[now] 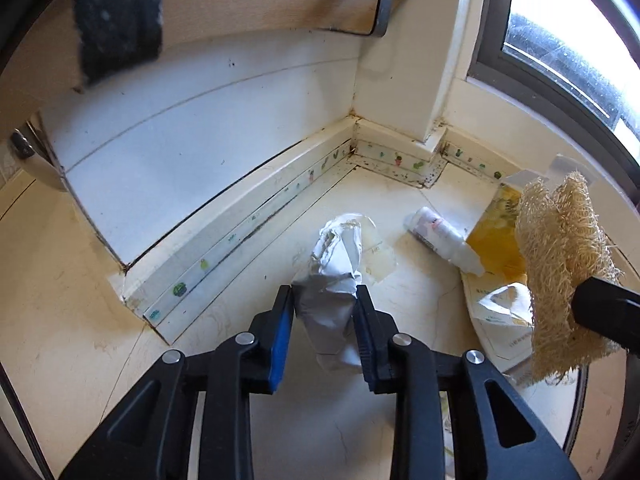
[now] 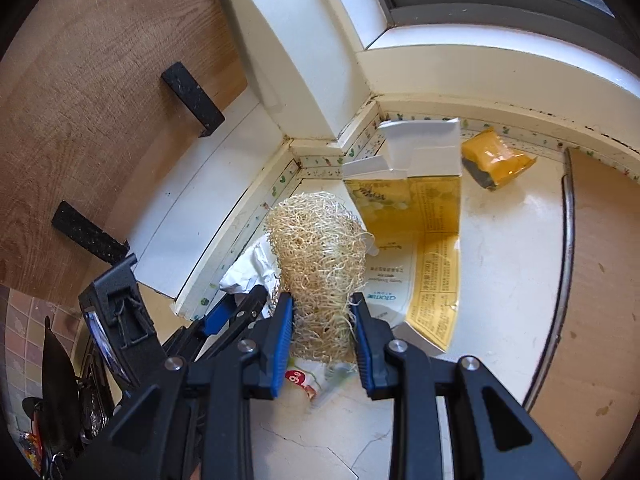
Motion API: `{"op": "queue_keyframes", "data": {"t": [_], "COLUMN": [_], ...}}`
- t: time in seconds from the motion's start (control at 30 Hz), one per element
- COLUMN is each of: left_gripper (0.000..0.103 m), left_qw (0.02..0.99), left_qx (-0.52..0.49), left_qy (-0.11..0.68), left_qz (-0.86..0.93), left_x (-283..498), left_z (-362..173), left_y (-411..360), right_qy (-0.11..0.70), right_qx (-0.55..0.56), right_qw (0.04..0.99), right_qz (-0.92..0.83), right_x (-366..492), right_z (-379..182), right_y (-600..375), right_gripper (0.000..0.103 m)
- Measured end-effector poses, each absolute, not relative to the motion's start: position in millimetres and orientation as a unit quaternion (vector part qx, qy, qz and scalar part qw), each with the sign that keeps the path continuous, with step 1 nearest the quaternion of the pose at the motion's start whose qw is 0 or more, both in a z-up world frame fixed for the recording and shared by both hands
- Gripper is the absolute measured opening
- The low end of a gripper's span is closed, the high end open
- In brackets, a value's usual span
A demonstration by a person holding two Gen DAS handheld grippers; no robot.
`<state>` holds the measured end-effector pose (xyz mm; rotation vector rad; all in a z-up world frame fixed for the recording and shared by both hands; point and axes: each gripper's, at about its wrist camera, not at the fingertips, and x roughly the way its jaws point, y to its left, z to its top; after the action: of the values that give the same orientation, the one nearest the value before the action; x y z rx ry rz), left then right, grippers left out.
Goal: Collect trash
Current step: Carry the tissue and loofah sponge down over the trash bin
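My left hand-held gripper [image 1: 324, 300] pinches a crumpled white wrapper [image 1: 332, 280] between its blue pads, just above the pale tabletop [image 1: 240, 420]. My right hand-held gripper [image 2: 322, 308] squeezes a tan loofah scrubber [image 2: 316, 256], which hangs to the right of my left one. Just ahead of the left hand-held gripper, a little to the right, lies a small white bottle [image 1: 440, 236], touching a flattened yellow carton [image 2: 424, 248]. Farther beyond the right hand-held gripper, near the wall strip, rests a yellow sponge packet [image 2: 496, 160].
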<state>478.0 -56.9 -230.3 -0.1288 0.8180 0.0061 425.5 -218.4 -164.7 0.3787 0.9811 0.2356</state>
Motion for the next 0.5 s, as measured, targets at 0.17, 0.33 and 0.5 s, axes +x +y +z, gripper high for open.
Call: {"op": "queue_keyframes", "data": {"t": [0.17, 0.33, 0.5], "left_gripper": [0.026, 0.026, 0.026], "left_qw": [0.926, 0.931, 0.934], "left_qx": [-0.056, -0.064, -0.077], "left_qy": [0.372, 0.358, 0.345], "left_qz": [-0.012, -0.025, -0.044], "left_x": [451, 425, 395], "left_z": [-206, -180, -150], "left_y": [-57, -53, -51], "right_qy": [0.453, 0.440, 0.428], "right_qx": [0.170, 0.164, 0.161], "right_qw": [0.869, 0.876, 0.883], "right_qz": [0.108, 0.107, 0.105], "right_x": [416, 395, 368], "right_z": [-153, -135, -114], "right_y": [-225, -234, -241], "right_gripper": [0.028, 0.028, 0.028]}}
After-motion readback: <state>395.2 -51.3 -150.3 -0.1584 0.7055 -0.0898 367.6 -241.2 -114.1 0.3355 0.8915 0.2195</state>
